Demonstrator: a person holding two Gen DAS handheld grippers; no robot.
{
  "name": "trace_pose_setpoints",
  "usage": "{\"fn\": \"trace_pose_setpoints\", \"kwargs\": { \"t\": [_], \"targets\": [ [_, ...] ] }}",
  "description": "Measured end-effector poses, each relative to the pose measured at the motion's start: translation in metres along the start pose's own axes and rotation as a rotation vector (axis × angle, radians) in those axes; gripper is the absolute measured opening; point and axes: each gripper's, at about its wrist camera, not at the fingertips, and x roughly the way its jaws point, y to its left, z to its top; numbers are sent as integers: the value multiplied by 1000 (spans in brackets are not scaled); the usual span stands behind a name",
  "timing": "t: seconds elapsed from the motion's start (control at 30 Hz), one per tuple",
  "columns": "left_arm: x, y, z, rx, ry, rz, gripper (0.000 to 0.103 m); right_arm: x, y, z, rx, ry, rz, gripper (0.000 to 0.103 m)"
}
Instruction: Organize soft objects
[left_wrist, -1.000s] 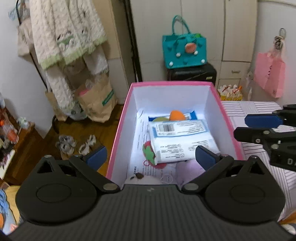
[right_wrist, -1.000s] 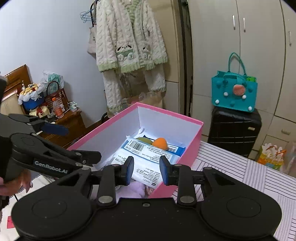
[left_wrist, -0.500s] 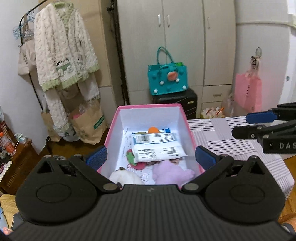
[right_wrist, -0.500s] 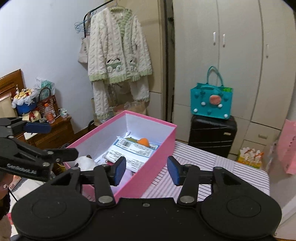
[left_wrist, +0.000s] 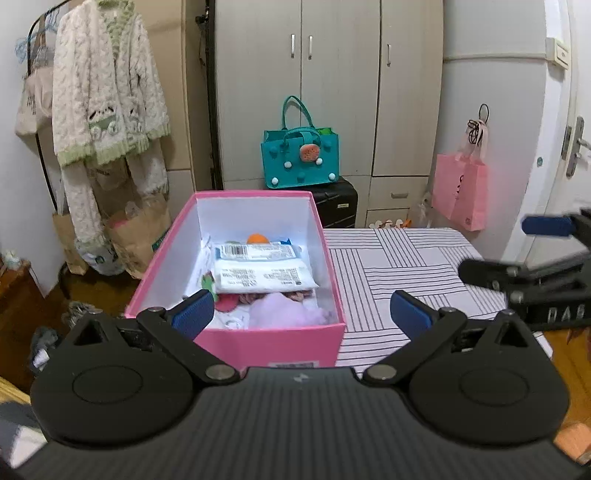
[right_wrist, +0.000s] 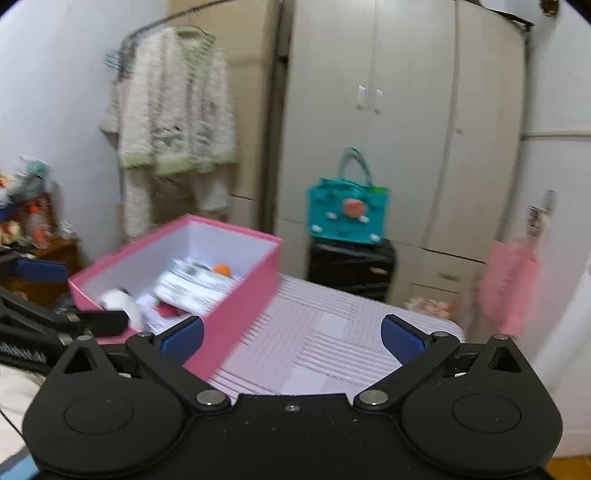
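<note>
A pink box with white walls stands on the striped table's left part; it also shows in the right wrist view. Inside lie white wipe packs, an orange ball, a lilac plush, red felt pieces and a white plush. My left gripper is open and empty, held back from the box's near wall. My right gripper is open and empty, to the right of the box over the table; it also shows in the left wrist view.
The striped table extends right of the box. Behind stand a black suitcase with a teal bag on it, wardrobes, a hanging cardigan and a pink bag. A paper bag sits on the floor at left.
Both grippers have pulled back and up from the box. The right gripper's jaws have opened from nearly shut to wide. The box contents stay put.
</note>
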Motion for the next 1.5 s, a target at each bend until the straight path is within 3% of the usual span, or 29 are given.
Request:
{"fn": "trace_pose_setpoints", "kwargs": {
  "t": [0.1,0.27,0.4,0.53,1.0,1.5],
  "targets": [
    [3,1,-9,-24,12,-12,103,-3,-3,-14,2,3,-11,103],
    [4,-5,-19,-12,10,32,103,-15,-11,-34,80,-17,-55,103],
    [-2,-10,-26,4,-25,42,103,-26,-15,-47,147,-40,-76,103],
    [-4,-12,-27,31,-30,41,103,-27,-18,-56,231,-1,-59,103],
    [-8,-13,-33,12,-36,58,103,-35,-9,-59,204,3,-104,103],
    [-3,-27,-40,71,-11,120,103,-39,-3,-63,159,-18,-165,103]
  ]
}}
